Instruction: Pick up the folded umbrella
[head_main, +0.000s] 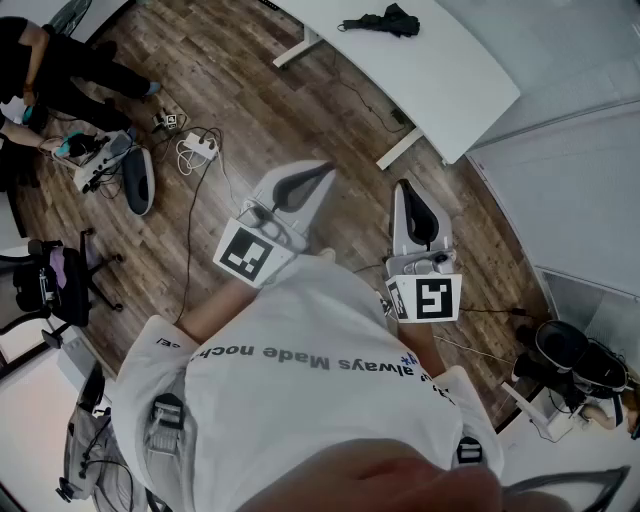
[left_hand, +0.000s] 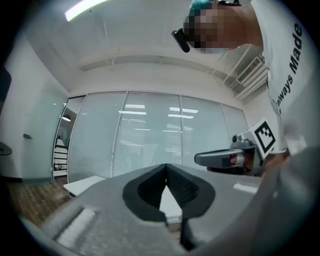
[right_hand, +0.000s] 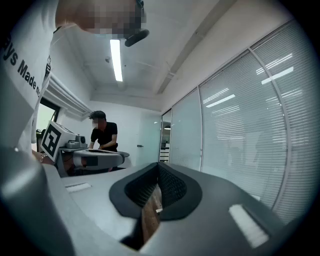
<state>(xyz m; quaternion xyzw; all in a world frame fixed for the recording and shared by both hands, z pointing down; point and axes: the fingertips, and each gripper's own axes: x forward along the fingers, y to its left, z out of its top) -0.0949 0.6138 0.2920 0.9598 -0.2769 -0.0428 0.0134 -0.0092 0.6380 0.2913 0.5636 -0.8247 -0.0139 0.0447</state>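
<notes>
Head view: black folded umbrella (head_main: 382, 20), crumpled soft fabric, lies on the far end of the smooth white desk (head_main: 440, 70), well apart from both grippers. Left gripper (head_main: 318, 172) and right gripper (head_main: 405, 190), grey plastic with ribbed black pads, are held level over the wood-plank floor (head_main: 300, 110). Both are closed, tips together, nothing between them.

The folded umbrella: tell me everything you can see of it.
The folded umbrella shows only in the head view, small and far off at the top of the picture. It looks black, of soft cloth, loosely bunched rather than tightly wrapped, with a thin part sticking out at its left end. It lies flat on the white table; nothing else touches it.
</notes>
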